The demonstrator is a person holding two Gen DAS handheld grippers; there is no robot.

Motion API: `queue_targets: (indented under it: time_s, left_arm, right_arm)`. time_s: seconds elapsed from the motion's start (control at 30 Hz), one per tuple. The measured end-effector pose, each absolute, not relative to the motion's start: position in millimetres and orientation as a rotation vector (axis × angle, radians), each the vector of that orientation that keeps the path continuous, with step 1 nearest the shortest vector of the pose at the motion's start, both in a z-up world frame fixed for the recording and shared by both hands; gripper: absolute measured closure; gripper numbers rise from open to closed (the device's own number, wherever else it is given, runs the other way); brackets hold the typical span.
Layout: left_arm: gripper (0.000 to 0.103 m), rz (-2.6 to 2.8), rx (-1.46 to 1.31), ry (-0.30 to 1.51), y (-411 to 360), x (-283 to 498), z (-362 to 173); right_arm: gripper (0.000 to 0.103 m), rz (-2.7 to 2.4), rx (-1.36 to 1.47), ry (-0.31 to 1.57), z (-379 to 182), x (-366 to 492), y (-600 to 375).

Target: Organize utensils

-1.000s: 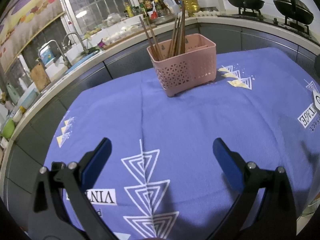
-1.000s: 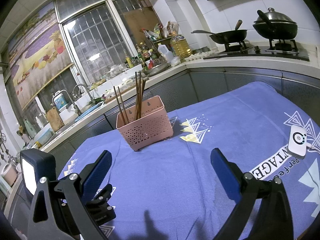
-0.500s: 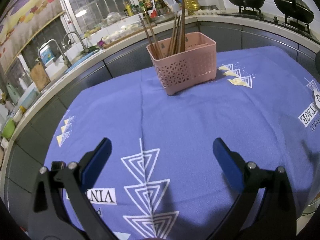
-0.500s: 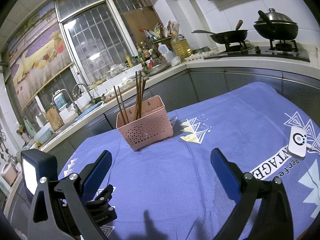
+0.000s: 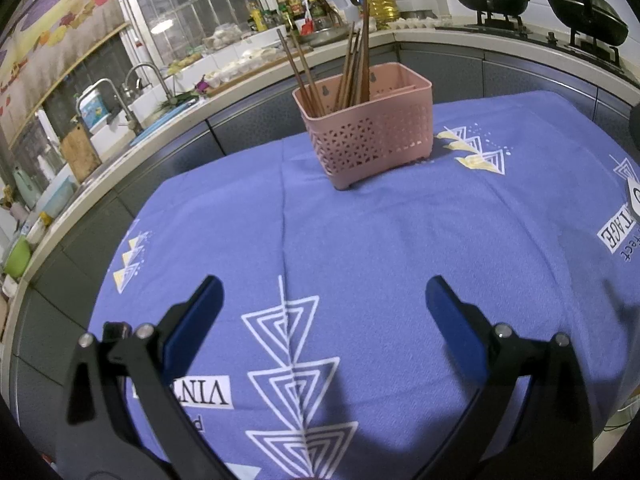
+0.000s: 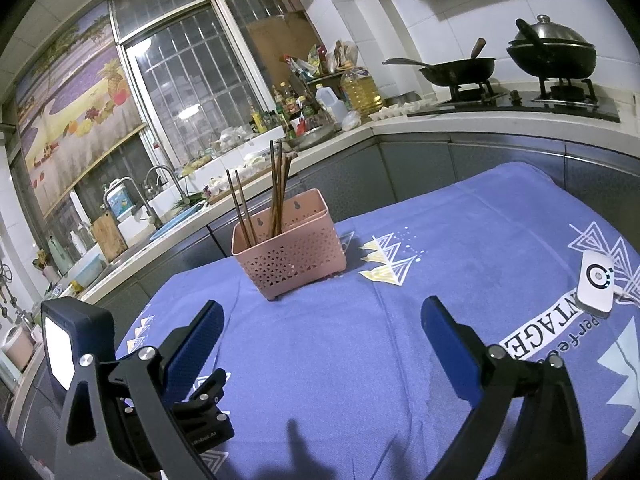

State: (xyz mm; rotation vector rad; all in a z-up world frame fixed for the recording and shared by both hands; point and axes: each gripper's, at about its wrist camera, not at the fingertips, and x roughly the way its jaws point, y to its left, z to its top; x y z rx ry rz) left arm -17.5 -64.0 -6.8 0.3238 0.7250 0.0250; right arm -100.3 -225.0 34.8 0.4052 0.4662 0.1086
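Observation:
A pink perforated utensil basket (image 5: 372,140) stands on the blue tablecloth (image 5: 360,248), at its far side. Several brown wooden chopsticks (image 5: 354,64) stand upright in its left part. The basket also shows in the right wrist view (image 6: 292,256) with the chopsticks (image 6: 276,200). My left gripper (image 5: 322,300) is open and empty, low over the near cloth, well short of the basket. My right gripper (image 6: 320,320) is open and empty, also short of the basket. The left gripper's body shows at the lower left of the right wrist view (image 6: 132,392).
A white round-dial device (image 6: 597,286) with a cable lies on the cloth at the right. A kitchen counter (image 6: 360,136) with a sink, bottles and a stove with two woks (image 6: 552,52) curves behind the table.

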Motion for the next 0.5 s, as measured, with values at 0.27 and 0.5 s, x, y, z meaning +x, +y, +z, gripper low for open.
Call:
queue_targets:
  time_s: [0.27,0.5]
  left_arm:
    - [0.006,0.002,0.323,0.729,-63.5,-19.5,-10.2]
    - [0.006,0.005,0.318,0.742,-62.4,-16.8,-9.5]
  right_arm:
    - [0.006,0.108,0.406,0.469,35.1,-100.7,-224.6]
    - [0.006,0.107,0.411,0.475,32.6,-107.9,-220.0]
